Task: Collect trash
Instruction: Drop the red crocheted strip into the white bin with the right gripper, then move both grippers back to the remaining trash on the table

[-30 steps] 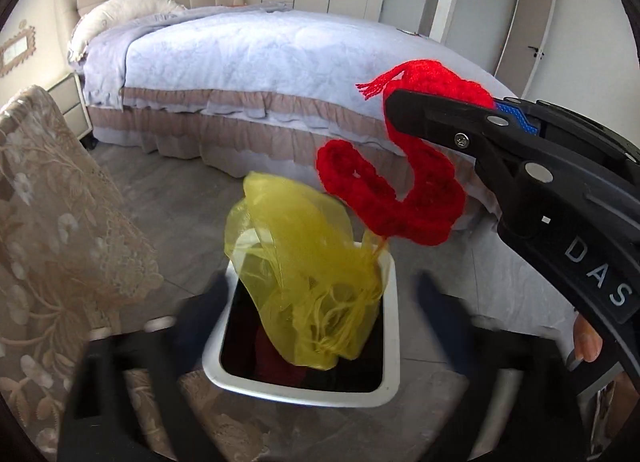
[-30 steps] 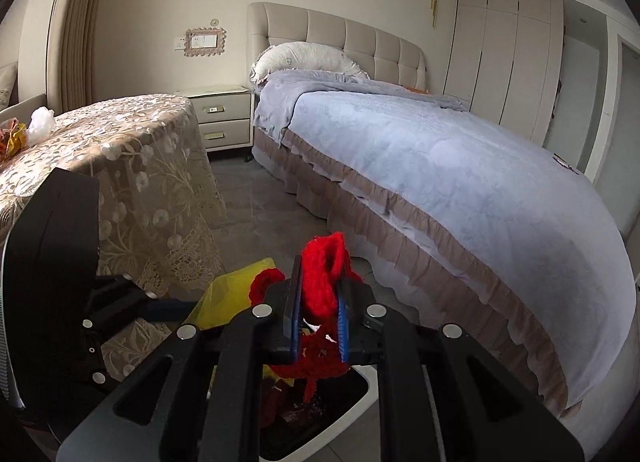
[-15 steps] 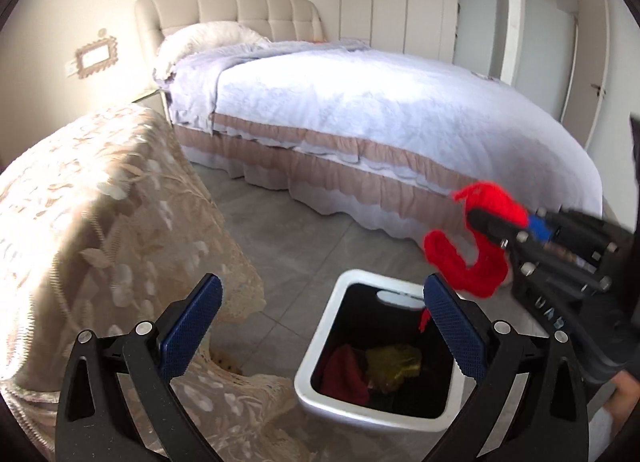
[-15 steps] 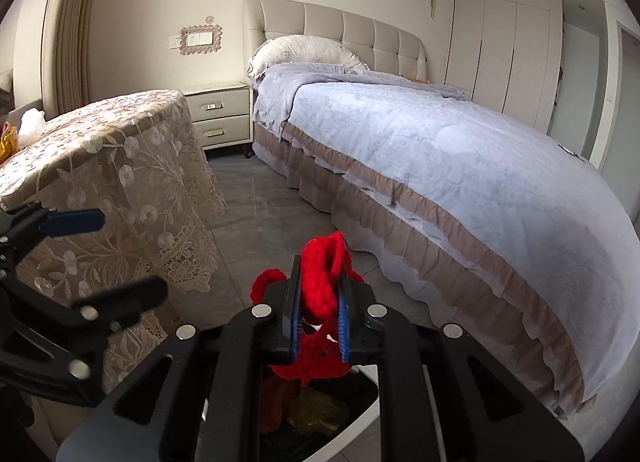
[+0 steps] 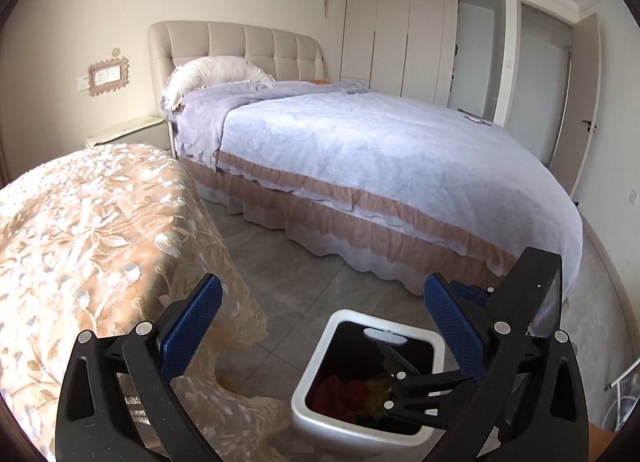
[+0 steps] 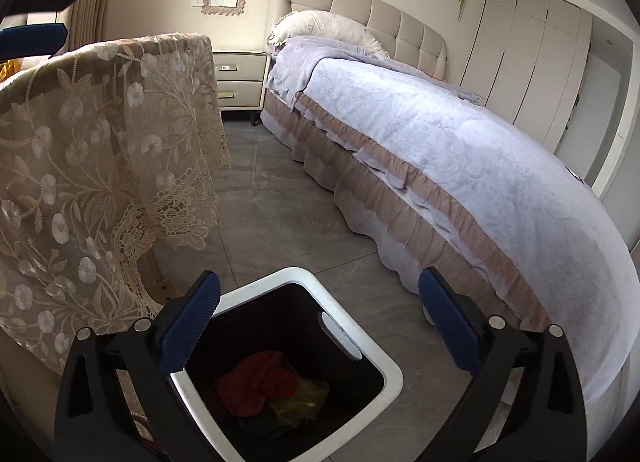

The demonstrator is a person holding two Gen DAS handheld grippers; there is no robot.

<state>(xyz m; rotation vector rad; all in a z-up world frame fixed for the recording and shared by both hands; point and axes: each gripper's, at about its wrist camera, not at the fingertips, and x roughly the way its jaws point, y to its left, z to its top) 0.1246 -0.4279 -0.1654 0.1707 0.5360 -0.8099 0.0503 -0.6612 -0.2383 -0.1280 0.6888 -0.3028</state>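
A white square bin [image 5: 316, 358] with a black inside stands on the grey floor, also in the right wrist view [image 6: 384, 366]. A red knitted piece [image 6: 256, 386] and a yellow mesh piece [image 6: 304, 402] lie in it; both show dimly in the left wrist view [image 5: 348, 390]. My left gripper [image 5: 320, 326] is open and empty above the bin. My right gripper [image 6: 320, 314] is open and empty just over the bin, and its black frame [image 5: 420, 386] shows in the left wrist view at the bin's right side.
A table with a lace cloth [image 5: 92, 246] stands left of the bin; its cloth hangs near the bin [image 6: 100, 166]. A bed with a lilac cover [image 5: 380, 166] runs along the right. A nightstand [image 6: 240, 78] stands by the headboard.
The right gripper has opened and the red knitted piece has dropped into the bin onto the yellow mesh. The left gripper has lifted and pulled back, staying open.
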